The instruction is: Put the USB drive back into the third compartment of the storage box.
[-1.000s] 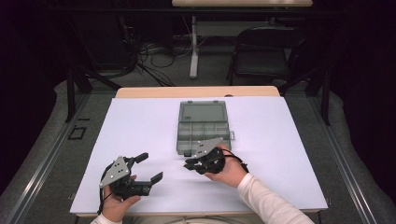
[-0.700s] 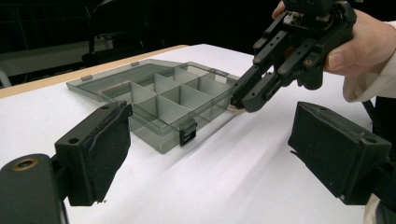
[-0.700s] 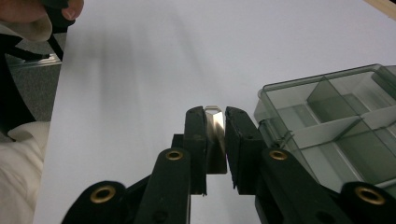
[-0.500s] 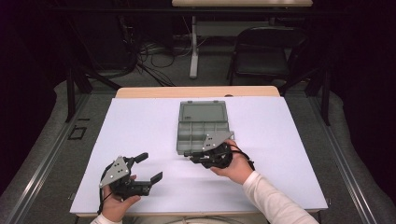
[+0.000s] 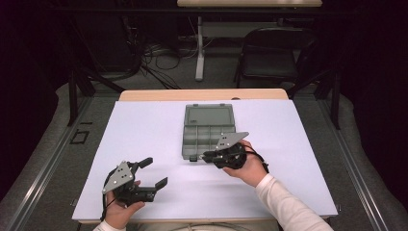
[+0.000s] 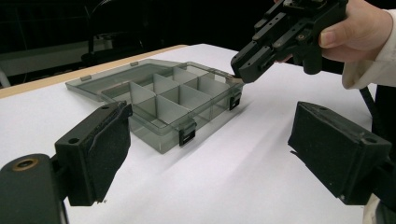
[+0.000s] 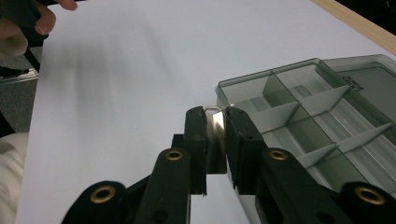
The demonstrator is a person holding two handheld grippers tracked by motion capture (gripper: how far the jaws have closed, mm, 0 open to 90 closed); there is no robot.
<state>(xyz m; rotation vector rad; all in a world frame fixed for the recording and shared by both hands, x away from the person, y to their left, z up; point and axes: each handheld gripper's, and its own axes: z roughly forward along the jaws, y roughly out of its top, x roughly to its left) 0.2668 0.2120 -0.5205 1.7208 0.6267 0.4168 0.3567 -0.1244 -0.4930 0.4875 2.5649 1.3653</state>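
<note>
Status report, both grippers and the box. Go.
Left gripper open, idle near the table's front edge. Right gripper shut on a small shiny piece, beside the open compartment box. Nothing in the way.

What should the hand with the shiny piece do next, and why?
Probably carry it a bit farther over the box and lower it into a near compartment. The right gripper is shut on a thin shiny piece right at the open box's near edge, while the left gripper waits open.

High view looks forward and down over the worktop (image 5: pixel 144 130); both gripper views sit low, close — all share the compartment box (image 5: pixel 208 130).
</note>
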